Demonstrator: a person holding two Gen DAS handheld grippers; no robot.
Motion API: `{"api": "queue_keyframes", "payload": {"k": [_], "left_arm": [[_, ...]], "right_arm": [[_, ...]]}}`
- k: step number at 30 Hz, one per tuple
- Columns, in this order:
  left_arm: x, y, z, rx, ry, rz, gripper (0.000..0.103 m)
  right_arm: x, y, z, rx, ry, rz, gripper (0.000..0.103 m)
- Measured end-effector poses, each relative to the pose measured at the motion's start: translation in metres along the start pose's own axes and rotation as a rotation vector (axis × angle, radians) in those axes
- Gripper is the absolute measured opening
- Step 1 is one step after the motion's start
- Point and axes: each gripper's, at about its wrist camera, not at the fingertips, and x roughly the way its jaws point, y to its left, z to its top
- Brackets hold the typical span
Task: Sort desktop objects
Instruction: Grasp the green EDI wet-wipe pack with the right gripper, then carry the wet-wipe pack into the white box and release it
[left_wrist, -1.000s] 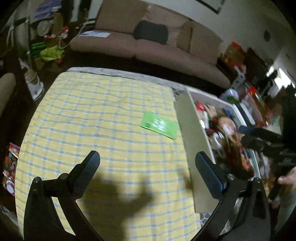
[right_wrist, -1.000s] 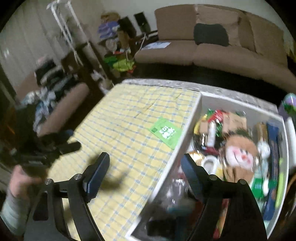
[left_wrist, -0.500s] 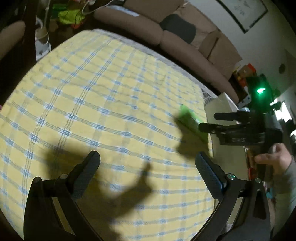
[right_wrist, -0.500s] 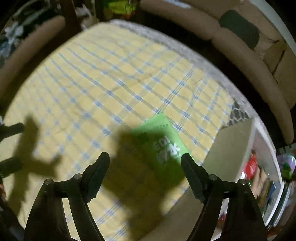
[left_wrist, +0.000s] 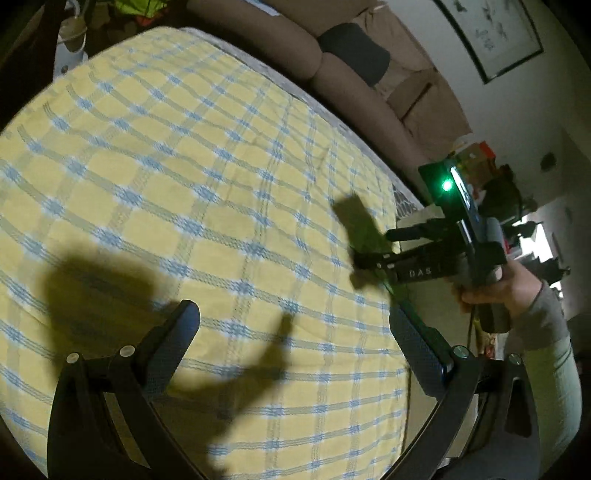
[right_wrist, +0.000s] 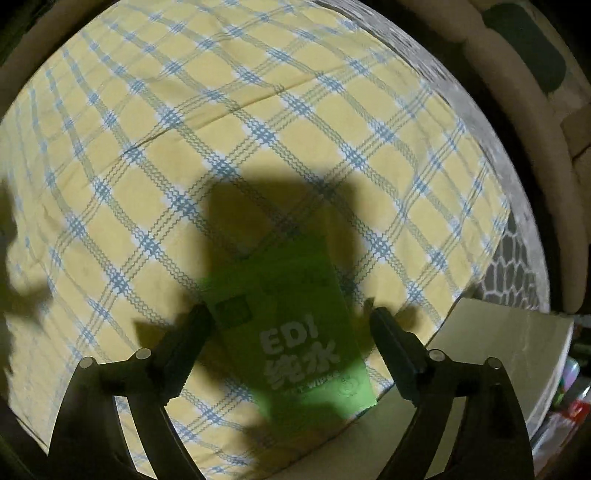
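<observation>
A flat green wet-wipes pack (right_wrist: 295, 325) lies on the yellow checked tablecloth (right_wrist: 221, 129), near the cloth's edge and next to a white box (right_wrist: 509, 350). My right gripper (right_wrist: 290, 317) points straight down over the pack and is open. Its fingers straddle the pack: the left one is at the pack's edge, and a gap shows at the right one. In the left wrist view the right gripper (left_wrist: 371, 245) hovers over the shadowed pack (left_wrist: 364, 221), held by a hand (left_wrist: 491, 291). My left gripper (left_wrist: 295, 317) stands open over bare cloth (left_wrist: 184, 184), empty.
A brown sofa (left_wrist: 332, 55) with a dark cushion (left_wrist: 354, 51) runs along the table's far side. The white box's wall (left_wrist: 413, 221) stands at the table's right end, with clutter beyond it. Gripper shadows fall on the cloth.
Both grippers have come down toward the table. The right one swung from over the box to above the green pack and tipped to point down. The left one tilted downward.
</observation>
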Motion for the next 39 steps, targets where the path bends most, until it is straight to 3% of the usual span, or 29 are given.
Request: {"api": "queue_keyframes", "payload": {"k": [1,6,13,16,20,22,23,24,29,33,39], "left_arm": [[0.002,0.0,-0.001,-0.002,0.007,-0.008,0.103],[0.005,-0.009,-0.009,0.013,0.023,-0.022,0.103],[0.011,-0.037,-0.047,0.091,0.13,-0.062,0.103],[0.01,-0.048,-0.062,0.134,0.11,-0.073,0.103],[0.006,-0.058,-0.078,0.174,0.052,-0.035,0.102],[0.008,-0.063,-0.084,0.212,0.03,0.037,0.082],[0.01,-0.065,-0.087,0.234,0.029,0.073,0.046],[0.012,-0.067,-0.089,0.245,0.035,0.088,0.022],[-0.004,-0.087,-0.1,0.323,-0.038,0.073,0.01],[-0.021,-0.12,-0.116,0.396,-0.064,0.025,0.01],[-0.041,-0.17,-0.141,0.486,-0.052,-0.059,0.01]], "right_arm": [[-0.002,-0.002,-0.003,0.01,-0.011,0.044,0.07],[-0.011,-0.006,-0.02,0.114,-0.074,0.12,0.048],[-0.03,0.003,-0.063,0.348,-0.191,0.512,0.047],[-0.04,0.023,-0.081,0.391,-0.234,0.643,0.047],[-0.046,0.041,-0.106,0.466,-0.261,0.739,0.047],[-0.051,0.044,-0.111,0.489,-0.276,0.78,0.047],[-0.058,0.05,-0.113,0.501,-0.288,0.788,0.047],[-0.064,0.059,-0.121,0.513,-0.303,0.794,0.047],[-0.076,0.066,-0.138,0.573,-0.35,0.804,0.047],[-0.092,0.065,-0.157,0.613,-0.412,0.844,0.047],[-0.127,0.051,-0.217,0.643,-0.516,0.872,0.047]]}}
